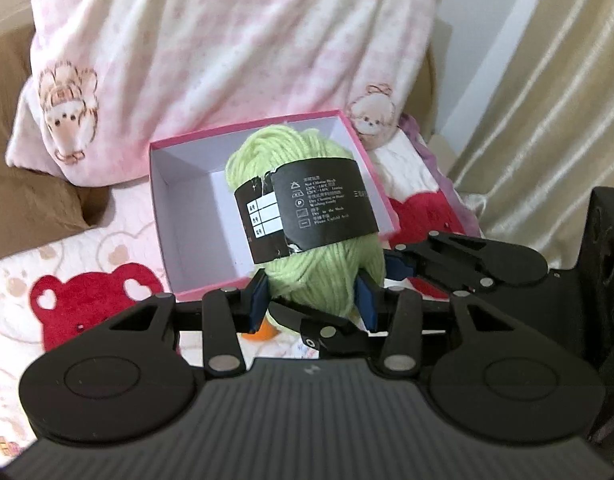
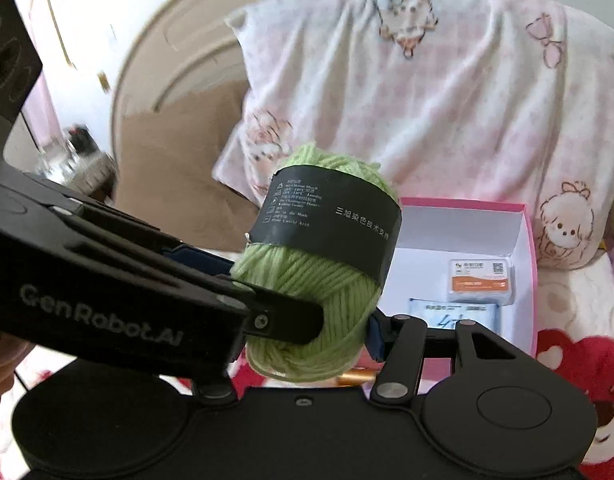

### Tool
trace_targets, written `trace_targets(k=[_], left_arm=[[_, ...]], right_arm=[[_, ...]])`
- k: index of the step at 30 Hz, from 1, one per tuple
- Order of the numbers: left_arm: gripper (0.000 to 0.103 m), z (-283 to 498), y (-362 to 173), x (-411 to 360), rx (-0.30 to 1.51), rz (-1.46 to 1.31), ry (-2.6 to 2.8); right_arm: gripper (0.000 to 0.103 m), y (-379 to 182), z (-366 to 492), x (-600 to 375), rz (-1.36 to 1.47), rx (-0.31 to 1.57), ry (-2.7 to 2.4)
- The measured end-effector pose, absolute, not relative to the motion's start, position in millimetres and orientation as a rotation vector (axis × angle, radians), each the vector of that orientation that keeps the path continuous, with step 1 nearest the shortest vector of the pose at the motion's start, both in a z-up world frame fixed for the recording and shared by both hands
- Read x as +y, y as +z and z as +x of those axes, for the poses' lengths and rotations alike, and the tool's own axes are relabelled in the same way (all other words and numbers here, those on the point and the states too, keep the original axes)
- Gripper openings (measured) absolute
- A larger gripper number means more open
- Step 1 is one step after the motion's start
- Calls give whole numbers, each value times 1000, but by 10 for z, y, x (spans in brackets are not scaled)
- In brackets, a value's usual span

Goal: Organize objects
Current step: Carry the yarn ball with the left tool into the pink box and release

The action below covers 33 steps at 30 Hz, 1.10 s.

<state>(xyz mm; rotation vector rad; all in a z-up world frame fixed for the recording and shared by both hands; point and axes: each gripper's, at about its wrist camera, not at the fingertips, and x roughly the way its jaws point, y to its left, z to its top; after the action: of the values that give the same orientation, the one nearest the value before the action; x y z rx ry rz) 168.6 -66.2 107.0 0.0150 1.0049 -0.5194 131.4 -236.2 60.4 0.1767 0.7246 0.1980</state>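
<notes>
**Both grippers hold one skein of green yarn above the pink box**

In the left wrist view, the left gripper (image 1: 313, 300) sits at lower centre with its blue pads narrowed onto the lower end of a light green skein of yarn with a black paper band (image 1: 307, 216). The yarn bulges between the pads and stands tilted toward the upper left of the frame. The right gripper (image 1: 391, 270) reaches in from the right edge, and its blue pad meets the same skein just beside the left one's right pad.

In the right wrist view, the light green skein of yarn (image 2: 319, 280) fills the centre. The right gripper (image 2: 307, 336) has one blue pad pressed to the yarn's right side; its other finger is hidden behind the left gripper's black arm (image 2: 119, 280), which crosses from the left edge.

Behind the yarn lies an open pink cardboard box with a white inside (image 1: 195, 208), on a pink-and-white bedspread with red bears (image 1: 91, 300). Seen from the right wrist, the box (image 2: 525, 248) holds a small white-and-orange packet (image 2: 481, 282) and a pale blue packet (image 2: 453, 316). A pink pillow with cartoon animals (image 1: 211, 52) leans at the top of both frames.
</notes>
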Motion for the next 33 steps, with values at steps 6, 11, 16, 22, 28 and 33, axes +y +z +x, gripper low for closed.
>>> trace_targets(k=[6,11,16,22,28,33], left_arm=[[43,2175,585,-585,1045,-91,-541],[43,2506,218,-598,1036,-110,-489],[43,2827,-70,-603,1058,-122,-500],[43,3038,-412,-666,1125,-113,-514],[43,3090,-521,-690,1142,-114,-488],[42,3149,-642,-680,1165,-104,-441]], right_arm=[[60,269,1808,-2362,105,823,167],[60,-109,2168,-2443,161,853,159],[60,-444,2414,-2554,235,860,137],[59,-750,2572,-2636,257,902,131],[59,-901,2677,-2687,291,925,143],[64,-1008,2727,-2717,344,977,170]])
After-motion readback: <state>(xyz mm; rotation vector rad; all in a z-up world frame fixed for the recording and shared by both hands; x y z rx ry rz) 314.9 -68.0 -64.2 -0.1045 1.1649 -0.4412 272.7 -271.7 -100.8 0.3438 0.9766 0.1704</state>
